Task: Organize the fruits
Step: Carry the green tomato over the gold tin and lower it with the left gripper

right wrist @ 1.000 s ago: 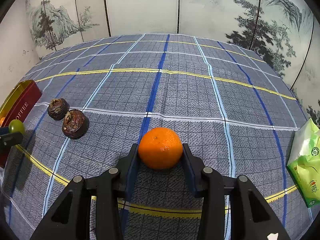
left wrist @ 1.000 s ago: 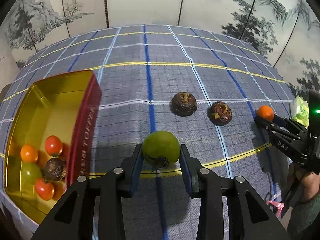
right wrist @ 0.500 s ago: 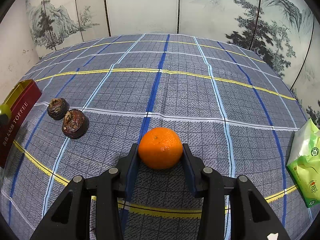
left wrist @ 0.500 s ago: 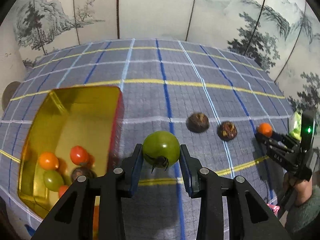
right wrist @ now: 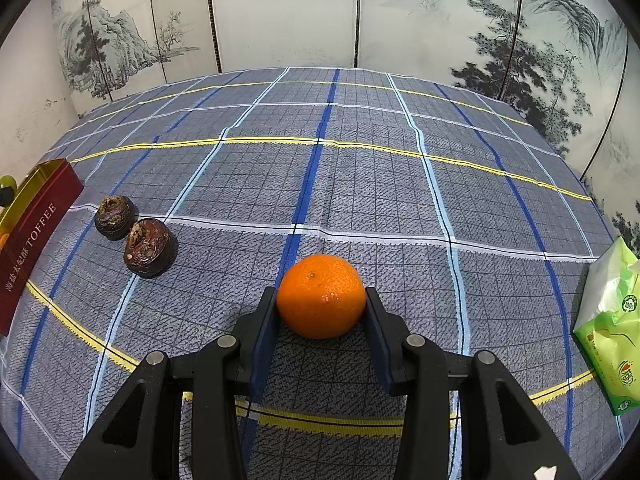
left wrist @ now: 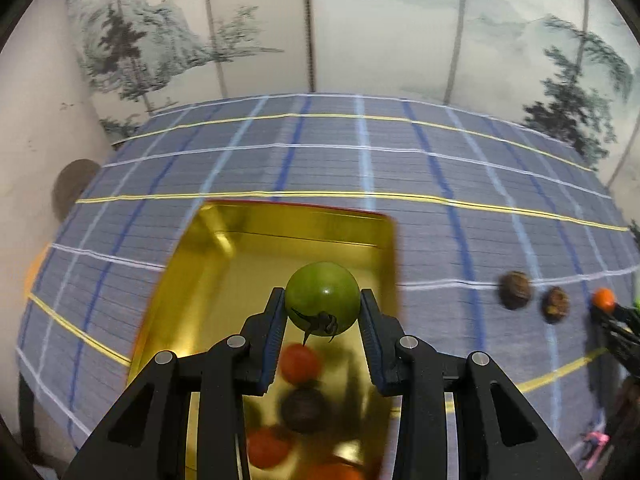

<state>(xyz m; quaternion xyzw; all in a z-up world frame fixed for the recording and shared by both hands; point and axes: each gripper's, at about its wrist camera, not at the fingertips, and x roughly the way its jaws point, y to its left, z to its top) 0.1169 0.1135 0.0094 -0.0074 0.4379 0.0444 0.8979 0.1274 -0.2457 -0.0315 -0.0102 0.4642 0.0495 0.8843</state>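
Note:
My left gripper [left wrist: 322, 308] is shut on a green tomato [left wrist: 322, 298] and holds it in the air above the gold tin [left wrist: 224, 280]. Inside the tin lie red tomatoes [left wrist: 299, 362] and a dark brown fruit [left wrist: 304, 410], blurred beneath the fingers. My right gripper [right wrist: 321, 308] is shut on an orange mandarin [right wrist: 321, 295] just over the checked tablecloth. Two dark brown fruits [right wrist: 149, 246] sit on the cloth to its left, near the tin's red side [right wrist: 32, 240]. The same two brown fruits [left wrist: 516, 290] and the mandarin [left wrist: 604, 298] show far right in the left wrist view.
A green tissue pack [right wrist: 610, 332] lies at the right edge of the table. Painted screen panels [right wrist: 280, 12] stand close behind the table. A white wall [left wrist: 36, 140] borders the left side. Open cloth [right wrist: 360, 184] stretches beyond the mandarin.
My left gripper has carried the green tomato leftward from the cloth to above the gold tin. The right gripper and the mandarin have stayed in place.

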